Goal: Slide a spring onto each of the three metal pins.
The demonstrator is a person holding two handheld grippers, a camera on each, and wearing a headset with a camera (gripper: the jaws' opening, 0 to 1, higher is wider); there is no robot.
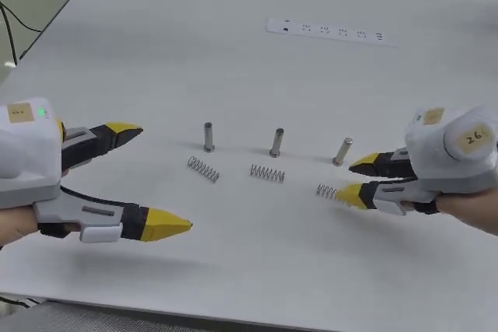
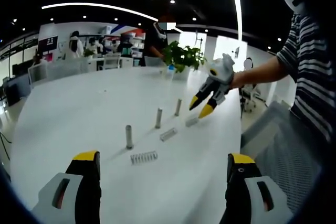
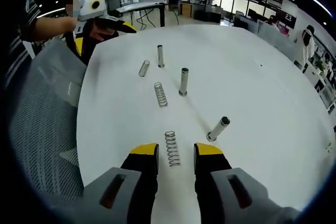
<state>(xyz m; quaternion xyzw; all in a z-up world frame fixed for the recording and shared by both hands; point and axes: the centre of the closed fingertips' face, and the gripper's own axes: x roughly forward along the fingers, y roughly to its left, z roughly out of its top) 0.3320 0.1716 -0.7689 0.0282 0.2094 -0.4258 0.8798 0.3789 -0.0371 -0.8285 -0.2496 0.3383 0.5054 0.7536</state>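
Because the light spring [image 3: 172, 148] rolls and compresses, grip it mid-coil; right gripper [image 3: 176, 153] gapes narrowly, left gripper [image 2: 164, 157] wide, both empty.

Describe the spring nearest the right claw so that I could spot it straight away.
On the white table, three metal pins stand in a row. Look for the spring lying in front of the rightmost pin. It alone lies right at the yellow tips of the right claw.
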